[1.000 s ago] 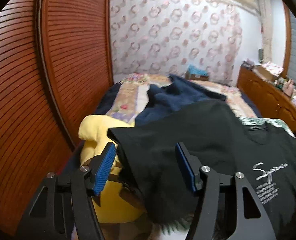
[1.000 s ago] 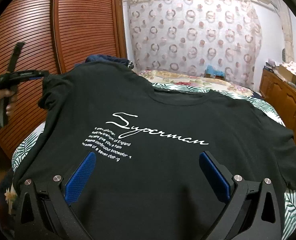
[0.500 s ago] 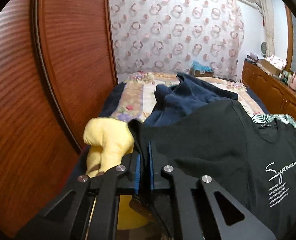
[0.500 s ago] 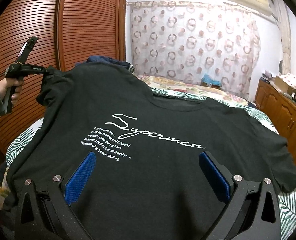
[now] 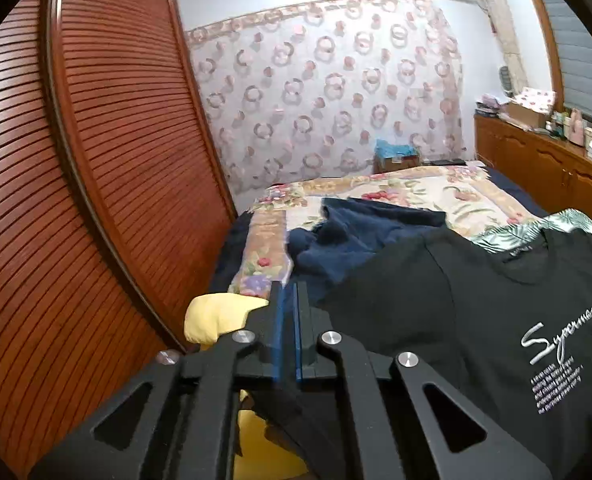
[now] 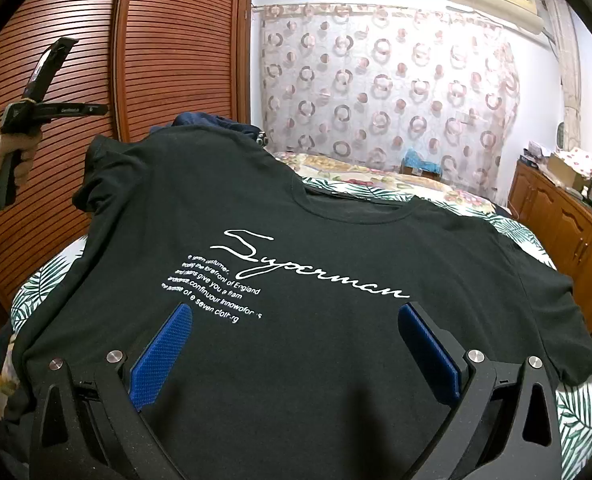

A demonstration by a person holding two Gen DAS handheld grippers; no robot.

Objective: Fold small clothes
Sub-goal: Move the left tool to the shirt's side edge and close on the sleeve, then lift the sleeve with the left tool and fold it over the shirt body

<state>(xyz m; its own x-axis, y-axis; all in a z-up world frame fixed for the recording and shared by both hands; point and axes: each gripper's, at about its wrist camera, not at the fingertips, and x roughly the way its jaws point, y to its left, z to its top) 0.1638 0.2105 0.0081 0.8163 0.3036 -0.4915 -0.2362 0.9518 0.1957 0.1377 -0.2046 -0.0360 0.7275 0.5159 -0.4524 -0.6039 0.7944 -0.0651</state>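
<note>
A black T-shirt (image 6: pixel 316 208) with white script print lies face up on the bed, its left sleeve (image 6: pixel 96 160) bunched over a pile of clothes. In the right wrist view my left gripper (image 6: pixel 105 109), held by a hand (image 6: pixel 14 156), hangs just above that sleeve with a gap of door showing between them. In its own view the left gripper (image 5: pixel 287 300) has its blue pads pressed together; I see no cloth between them, and the shirt (image 5: pixel 476 320) lies to the right and below. My right gripper (image 6: pixel 296 352) stands open over the shirt's lower front.
A navy garment (image 5: pixel 356 236) and a yellow cloth (image 5: pixel 216 316) lie under and beside the shirt's left shoulder. A slatted wooden wardrobe door (image 5: pixel 96 200) runs close along the left. The leaf-print sheet (image 6: pixel 576 408) and floral bedspread (image 5: pixel 416 192) stretch back towards the curtain; a wooden cabinet (image 6: pixel 568 232) lines the right.
The left gripper went from open around the sleeve edge to shut, then rose above the sleeve, which stayed down. The right gripper kept still and open.
</note>
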